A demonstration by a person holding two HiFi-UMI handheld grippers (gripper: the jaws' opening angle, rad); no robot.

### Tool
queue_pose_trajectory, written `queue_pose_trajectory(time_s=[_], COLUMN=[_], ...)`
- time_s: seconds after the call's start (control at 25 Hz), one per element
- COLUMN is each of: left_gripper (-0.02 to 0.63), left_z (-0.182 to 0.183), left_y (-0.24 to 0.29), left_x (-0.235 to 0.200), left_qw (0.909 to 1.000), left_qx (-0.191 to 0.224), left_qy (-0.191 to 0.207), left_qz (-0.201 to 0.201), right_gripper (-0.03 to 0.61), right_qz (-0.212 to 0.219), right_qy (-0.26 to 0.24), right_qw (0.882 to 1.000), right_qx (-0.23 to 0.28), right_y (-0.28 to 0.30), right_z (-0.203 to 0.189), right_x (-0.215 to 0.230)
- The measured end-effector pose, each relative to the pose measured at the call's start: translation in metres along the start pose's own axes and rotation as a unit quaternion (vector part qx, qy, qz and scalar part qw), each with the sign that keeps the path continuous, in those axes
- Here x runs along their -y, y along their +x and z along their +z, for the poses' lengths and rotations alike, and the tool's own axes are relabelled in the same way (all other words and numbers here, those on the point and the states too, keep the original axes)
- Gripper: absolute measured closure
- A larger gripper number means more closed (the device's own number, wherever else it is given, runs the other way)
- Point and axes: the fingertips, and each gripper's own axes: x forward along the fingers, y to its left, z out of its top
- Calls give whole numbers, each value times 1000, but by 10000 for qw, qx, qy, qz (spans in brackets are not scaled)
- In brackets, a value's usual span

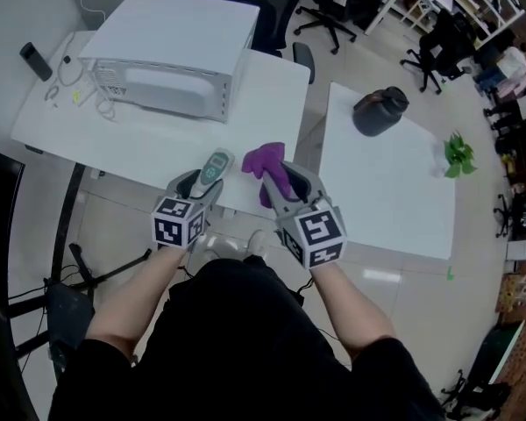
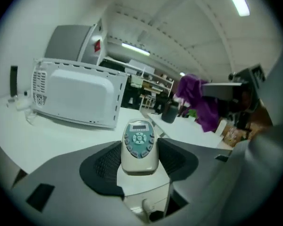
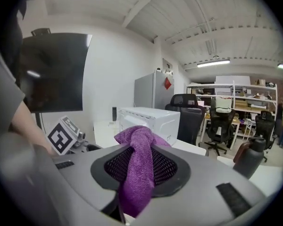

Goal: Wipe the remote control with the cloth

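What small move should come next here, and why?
Probably move the right gripper so its cloth meets the remote. The cloth is clamped in the right jaws, the remote in the left gripper, and a gap separates them.

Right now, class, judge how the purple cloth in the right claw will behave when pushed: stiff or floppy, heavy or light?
Probably floppy: the purple cloth droops in folds from the right claw. Likely light, as a pinch holds it.

The left gripper (image 1: 203,182) has its jaws closed on the remote (image 1: 216,166). The right gripper (image 1: 285,182) pinches the cloth (image 1: 265,159). The left forearm (image 1: 130,310) and the right forearm (image 1: 351,301) reach forward, with the grippers near each other.
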Motion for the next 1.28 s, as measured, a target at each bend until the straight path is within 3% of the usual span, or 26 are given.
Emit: queue_pose_trajectory(time_s=[0.08,0.24,0.48,0.76,1.28], left_gripper=[382,382,382,377,344], left_z=[-18,-44,-77,-86,-82], left_y=[16,46,75,87,56], left_x=[-12,-20,-45,-52,-45], left_qw=[9983,9932,9877,9828,9833], left_qx=[-274,-681,-931,-931,-897], left_qy=[303,535,263,169,310], left_qz=[425,779,1225,1586,1551], right_gripper=[462,462,462,462,457], right_qz=[-65,-84,-3,77,367], right_qy=[-208,-392,-383,-342,-473], right_qw=[9994,9970,9944,9899,9727], right_qx=[-252,-656,-988,-1372,-2240], right_y=[-1,-1,-3,8,82], right_z=[-14,-40,-67,-96,-176], right_x=[-3,-7,-6,3,11])
